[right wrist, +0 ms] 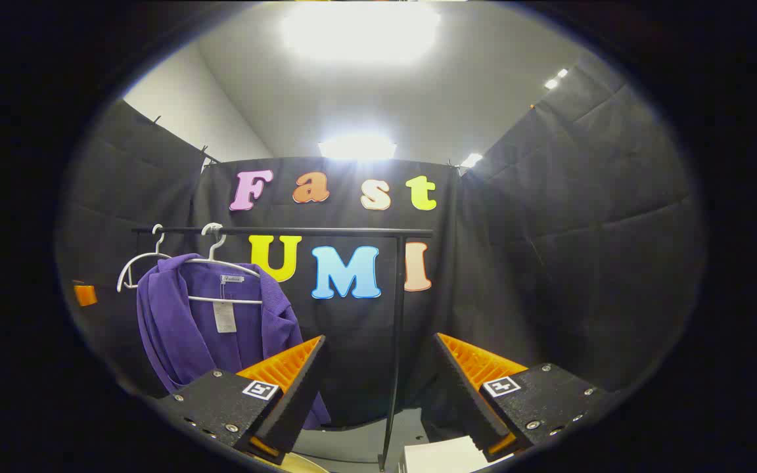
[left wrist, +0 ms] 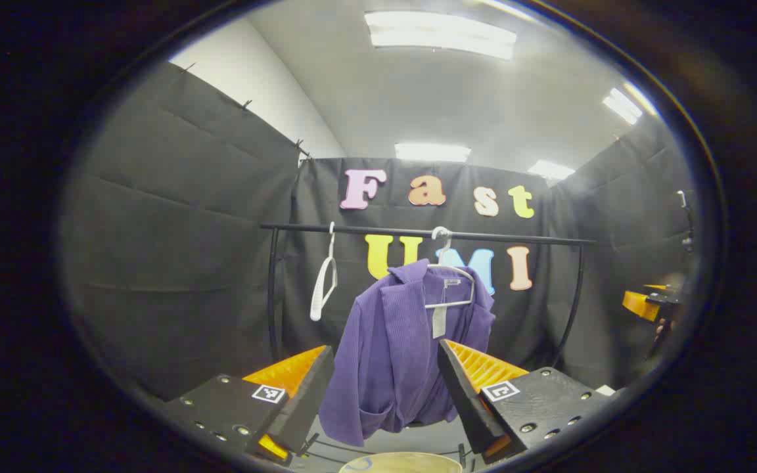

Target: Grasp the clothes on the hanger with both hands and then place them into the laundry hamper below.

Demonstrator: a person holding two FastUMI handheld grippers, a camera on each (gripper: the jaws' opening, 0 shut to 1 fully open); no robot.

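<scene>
Both grippers' jaws apart, empty. Purple jacket point(left wrist: 391, 355) hangs lengthwise down from hanger point(left wrist: 449, 289) on rail point(left wrist: 418, 232), dead ahead between left gripper point(left wrist: 385, 394) jaws; off to the left of right gripper point(right wrist: 378, 394). Left looks better lined up. Hamper point(left wrist: 401, 463) rim below.

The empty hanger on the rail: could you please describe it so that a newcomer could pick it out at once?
Find the black clothes rail that runs across the booth's back wall. Two white hangers hook over it; one carries a purple jacket. The empty hanger hangs beside it toward the rail's end post, bare of clothing and turned nearly edge-on in the left gripper view.
</scene>
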